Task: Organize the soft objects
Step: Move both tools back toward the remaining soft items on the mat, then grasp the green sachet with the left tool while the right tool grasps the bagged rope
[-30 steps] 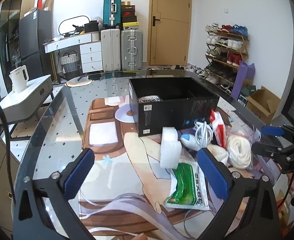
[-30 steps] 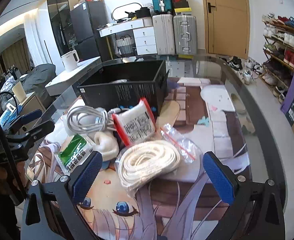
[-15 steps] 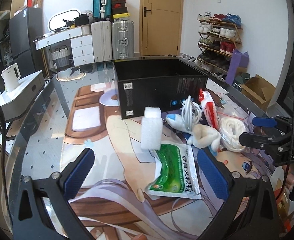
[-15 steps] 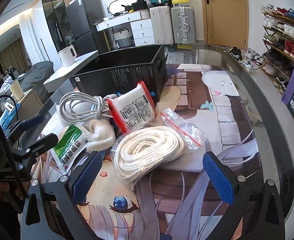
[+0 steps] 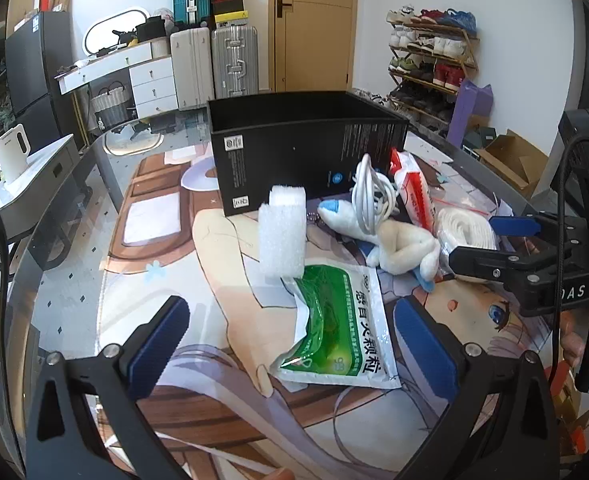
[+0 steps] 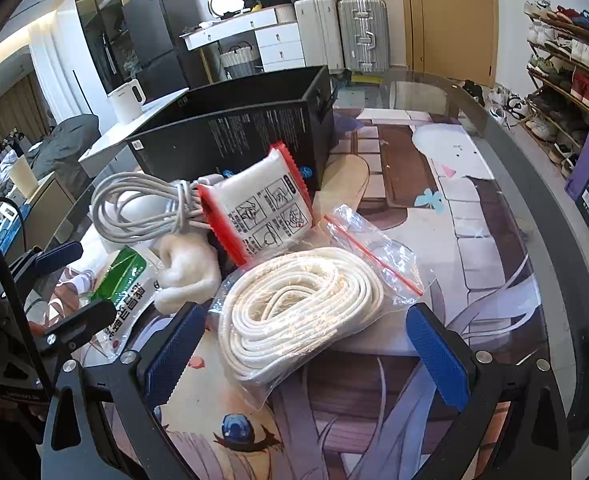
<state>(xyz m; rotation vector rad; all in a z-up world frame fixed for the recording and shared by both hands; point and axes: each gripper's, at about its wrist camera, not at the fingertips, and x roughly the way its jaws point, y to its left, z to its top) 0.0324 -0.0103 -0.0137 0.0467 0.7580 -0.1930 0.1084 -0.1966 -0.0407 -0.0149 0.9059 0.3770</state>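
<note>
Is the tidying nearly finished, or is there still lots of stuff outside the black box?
Barely started. Both claws, left and right, are open and hold nothing. Still on the table outside the black box: foam block, green packet, plush toy, white cable, red-edged pack and bagged rope. The box's inside isn't visible.

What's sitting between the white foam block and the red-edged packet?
In the left wrist view, the coiled white cable and plush toy lie between foam block and packet.

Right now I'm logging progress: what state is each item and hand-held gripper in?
Black box: open-topped, upright.
Rope bag: on mat, outside box.
Green packet: lying flat.
Foam block: standing upright.
Left hand-held gripper: open, empty.
Right hand-held gripper: open, empty.
</note>
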